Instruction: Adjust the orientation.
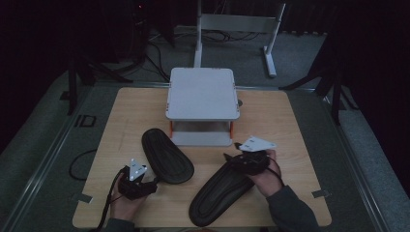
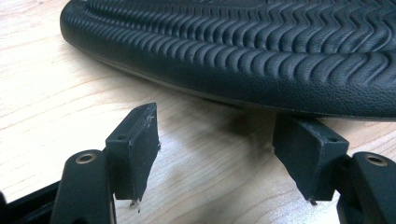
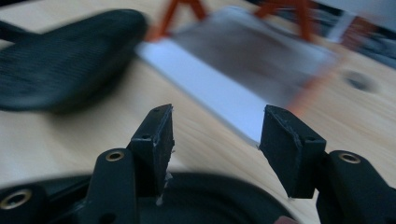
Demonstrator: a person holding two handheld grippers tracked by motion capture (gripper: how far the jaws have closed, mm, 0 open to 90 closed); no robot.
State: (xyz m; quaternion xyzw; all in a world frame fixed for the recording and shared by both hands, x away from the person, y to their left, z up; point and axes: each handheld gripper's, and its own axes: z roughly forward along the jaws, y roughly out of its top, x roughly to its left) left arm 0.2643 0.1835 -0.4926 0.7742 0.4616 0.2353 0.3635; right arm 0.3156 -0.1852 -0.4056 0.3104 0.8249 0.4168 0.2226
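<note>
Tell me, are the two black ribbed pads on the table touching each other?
Apart. The high view shows bare wood between the left pad and the right pad.
</note>
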